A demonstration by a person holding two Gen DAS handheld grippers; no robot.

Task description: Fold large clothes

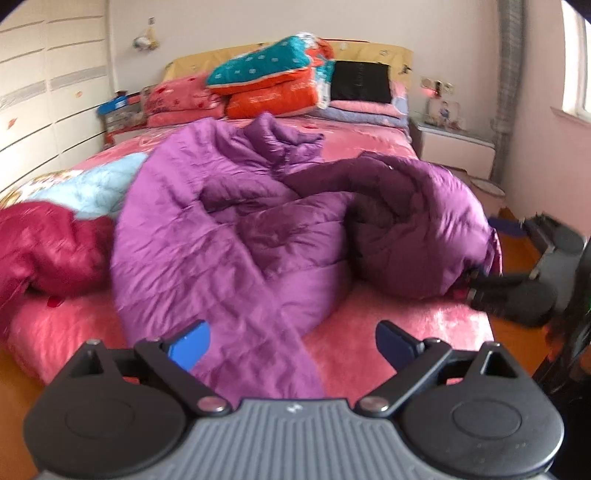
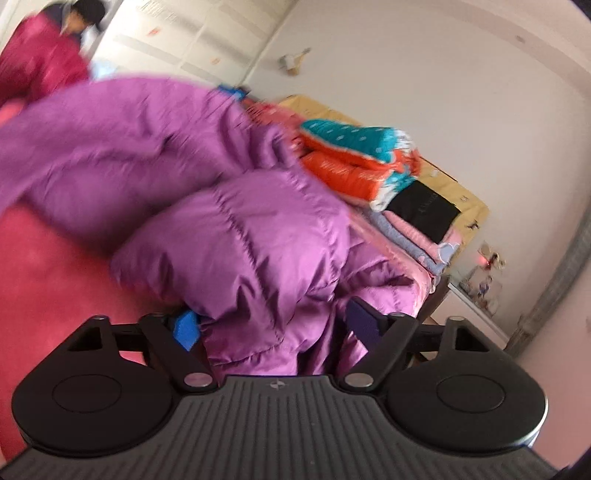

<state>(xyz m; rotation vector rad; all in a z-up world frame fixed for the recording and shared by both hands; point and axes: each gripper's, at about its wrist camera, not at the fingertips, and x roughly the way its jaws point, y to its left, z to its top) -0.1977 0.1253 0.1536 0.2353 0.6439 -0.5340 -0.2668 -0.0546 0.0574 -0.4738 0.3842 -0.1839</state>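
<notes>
A large purple quilted down coat (image 1: 229, 229) is lying in a crumpled heap across the middle of a bed covered in a pink fleece blanket (image 1: 388, 332), with one long fold trailing toward the near edge. The left claw (image 1: 291, 345) is hovering just over that near edge with its jaws spread wide; the trailing purple fold is lying between its blue pads (image 1: 190, 347) without being pinched. The right claw (image 2: 275, 325) is sitting at the coat's puffy right-hand end, also spread, with fabric bulging between its fingers; the left pad (image 2: 186, 328) appears to be touching the cloth, though blur is making that hard to confirm, and the other pad is standing clear. A crimson padded garment (image 1: 40, 251) is bunched at the left side of the bed beside a pale blue quilted piece (image 1: 96, 184). At the head of the bed, folded orange and teal bedding (image 1: 273, 81) is stacked next to pink pillows (image 1: 177, 98) and a black item (image 1: 360, 81). A white nightstand (image 1: 454, 147) is standing to the right of the bed. In the right wrist view, a person (image 2: 81, 14) is partly showing in the upper left corner behind the crimson garment.
</notes>
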